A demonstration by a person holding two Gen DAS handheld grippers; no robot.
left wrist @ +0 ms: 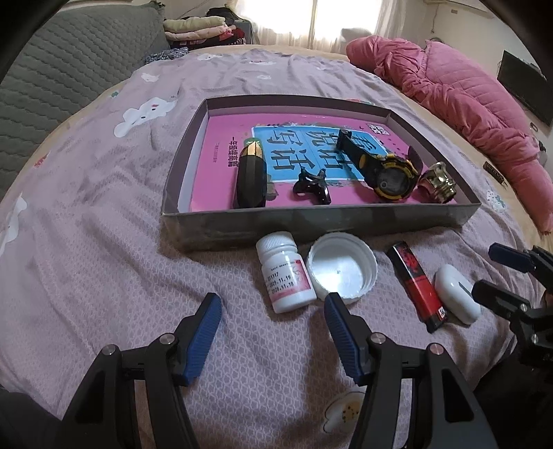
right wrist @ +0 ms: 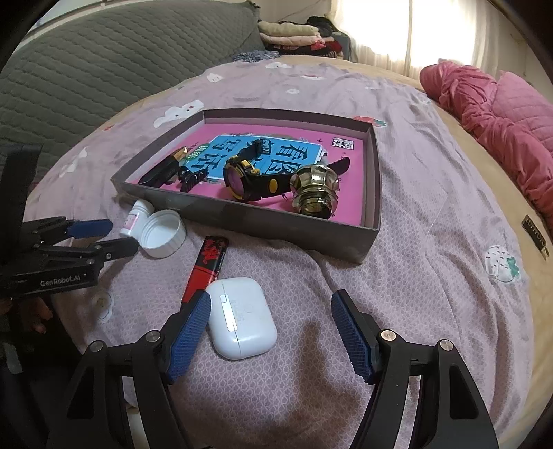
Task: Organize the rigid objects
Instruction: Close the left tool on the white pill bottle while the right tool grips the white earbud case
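Your right gripper (right wrist: 271, 336) gapes empty around the earbud case (right wrist: 242, 319), left gripper (left wrist: 273, 340) likewise open; 4 items boxed (left wrist: 321, 221), 4 beyond your fingers remain.

Daylight from curtained window (left wrist: 331, 20) beyond the bed's (left wrist: 103, 207) far edge, blown out white. Bed evenly, softly lit; faint shadows on its near side. Strong fisheye bending, dark vignette at corners. Focus sharp.
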